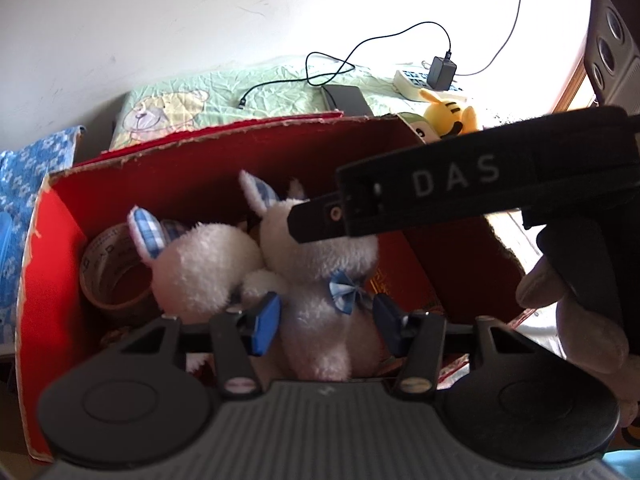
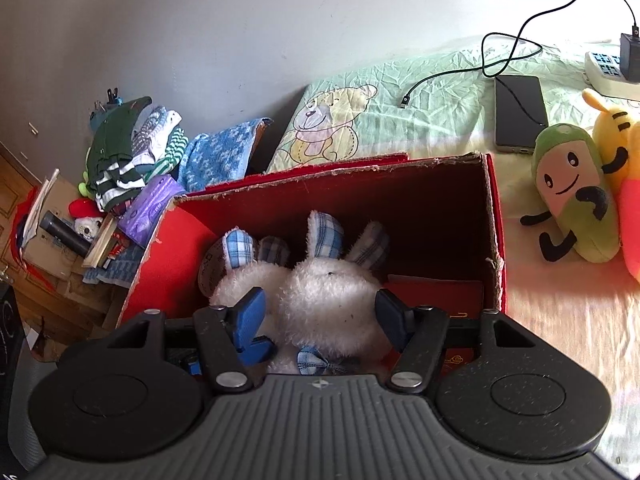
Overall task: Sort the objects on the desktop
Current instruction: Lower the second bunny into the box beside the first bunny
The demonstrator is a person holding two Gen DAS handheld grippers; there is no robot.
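Rabbits, two white plush ones with blue checked ears, lie side by side in the red box (image 2: 494, 216), beside a tape roll (image 1: 114, 272) at 9 o'clock. Both grippers, left (image 1: 326, 320) and right (image 2: 320, 314), straddle the right-hand rabbit (image 2: 328, 300) with jaws spread, gripping nothing. Best lift both straight up without snagging its bow; the green plush (image 2: 572, 196) waits at 2 o'clock.

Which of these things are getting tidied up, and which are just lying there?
Being tidied: red box, two white bunnies, tape roll, green plush toy, yellow plush toy.

Just lying there: phone, charger cable, power strip, clothes pile.
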